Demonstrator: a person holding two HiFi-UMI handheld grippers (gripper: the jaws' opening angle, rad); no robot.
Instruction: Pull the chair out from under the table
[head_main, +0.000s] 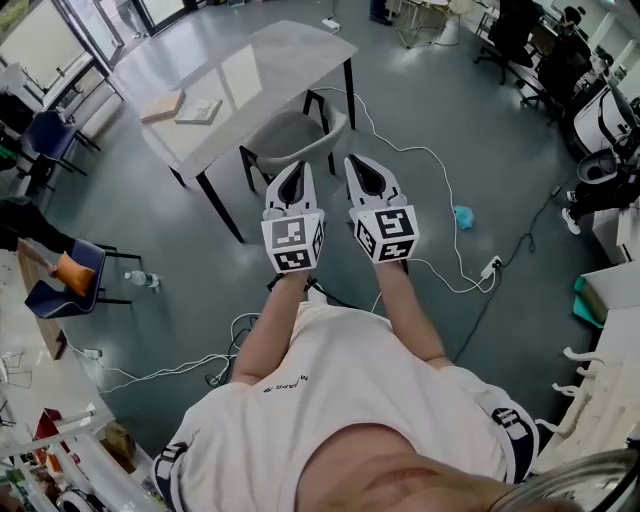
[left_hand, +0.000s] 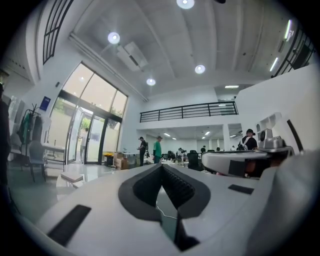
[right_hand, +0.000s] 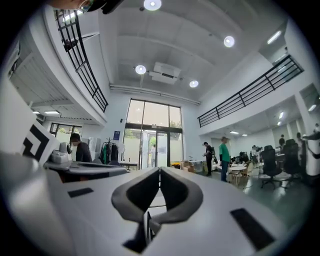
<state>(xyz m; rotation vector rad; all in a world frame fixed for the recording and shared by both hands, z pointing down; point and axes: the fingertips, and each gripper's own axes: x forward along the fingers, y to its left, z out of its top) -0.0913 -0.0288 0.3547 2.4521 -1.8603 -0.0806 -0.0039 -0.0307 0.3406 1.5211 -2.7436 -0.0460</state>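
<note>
In the head view a grey chair (head_main: 292, 133) with black legs is tucked partway under a long pale table (head_main: 262, 58). Both grippers are held out side by side in front of the person, pointing toward the chair and short of its seat. My left gripper (head_main: 297, 166) is shut with nothing between its jaws; in its own view (left_hand: 161, 166) the pads meet. My right gripper (head_main: 357, 161) is shut and empty too, and its pads meet in its own view (right_hand: 159, 169). Neither gripper touches the chair. Neither gripper view shows the chair.
Two books (head_main: 182, 107) lie on the table. White cables (head_main: 440, 165) and a power strip (head_main: 490, 268) run over the floor right of the chair, near a small blue object (head_main: 463, 216). A blue chair (head_main: 66, 284) stands at left. People (right_hand: 224, 155) stand far off.
</note>
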